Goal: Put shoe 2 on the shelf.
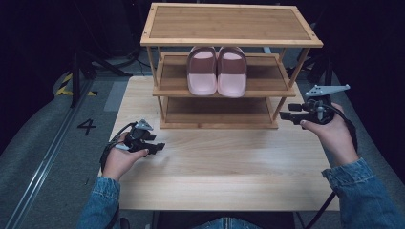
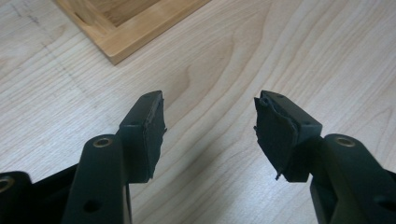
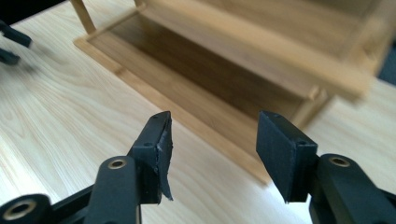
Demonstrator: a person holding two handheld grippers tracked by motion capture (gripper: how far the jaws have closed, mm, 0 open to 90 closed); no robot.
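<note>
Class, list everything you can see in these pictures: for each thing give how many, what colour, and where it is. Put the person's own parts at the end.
slippers: two, pink, side by side on the middle shelf of the rack, toes toward the person
shoe rack: one, light wood, three shelves, standing at the far middle of the table; top and bottom shelves bare
table: one, pale wood grain, under the rack and both tools
floor marking "4": one, black, on the grey floor left of the table
left tool: one, black, jaws open and holding nothing, low over the table's left side
right tool: one, black with a grey plate on top, jaws open and holding nothing, beside the rack's right end
hands: two, denim sleeves, one on each tool
</note>
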